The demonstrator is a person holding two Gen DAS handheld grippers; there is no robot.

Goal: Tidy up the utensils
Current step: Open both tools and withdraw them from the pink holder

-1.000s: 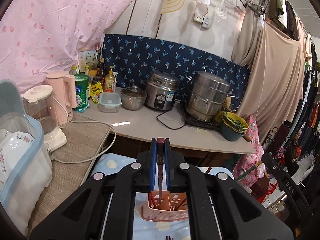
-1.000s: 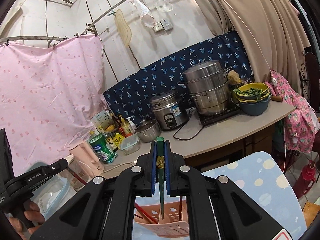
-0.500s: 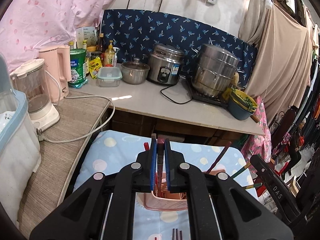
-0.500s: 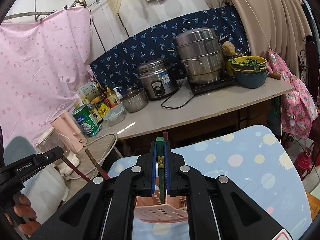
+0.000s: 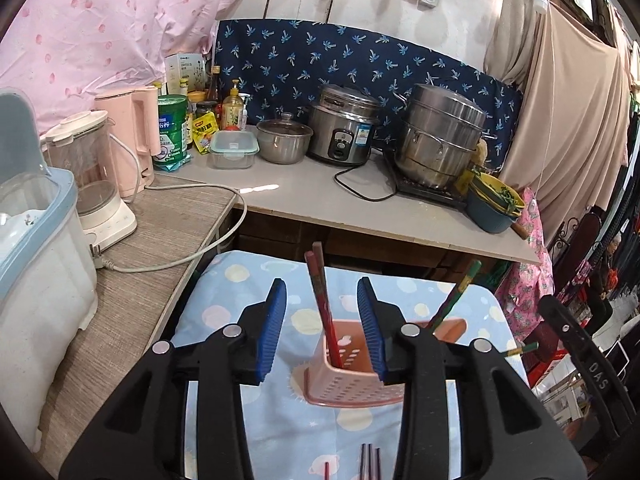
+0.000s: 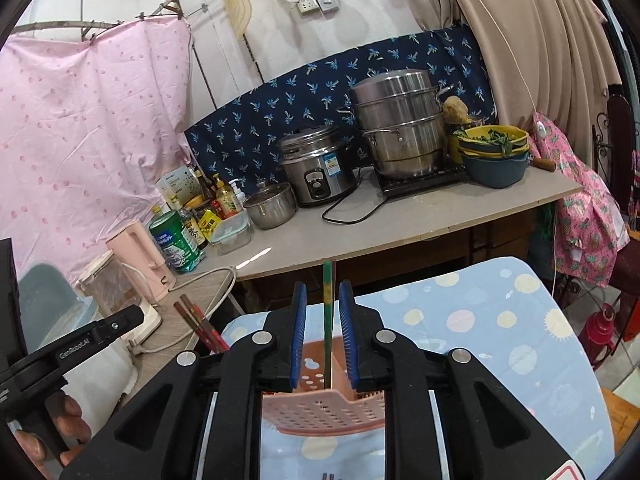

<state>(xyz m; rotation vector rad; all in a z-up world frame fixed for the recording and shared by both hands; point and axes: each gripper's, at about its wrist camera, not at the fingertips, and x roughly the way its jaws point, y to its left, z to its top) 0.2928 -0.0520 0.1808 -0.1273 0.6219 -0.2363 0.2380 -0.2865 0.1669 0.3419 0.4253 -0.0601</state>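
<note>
The left tool [image 5: 322, 324] is seen with its blue pads spread wide apart around a pair of red chopsticks [image 5: 322, 300], which are stood tilted in the pink perforated utensil basket [image 5: 352, 380]; the right tool [image 6: 323, 336] is held with its pads slightly parted, a green chopstick [image 6: 328, 320] standing upright between them in the same basket; the basket is set on the dotted blue bench [image 6: 500, 320].
</note>
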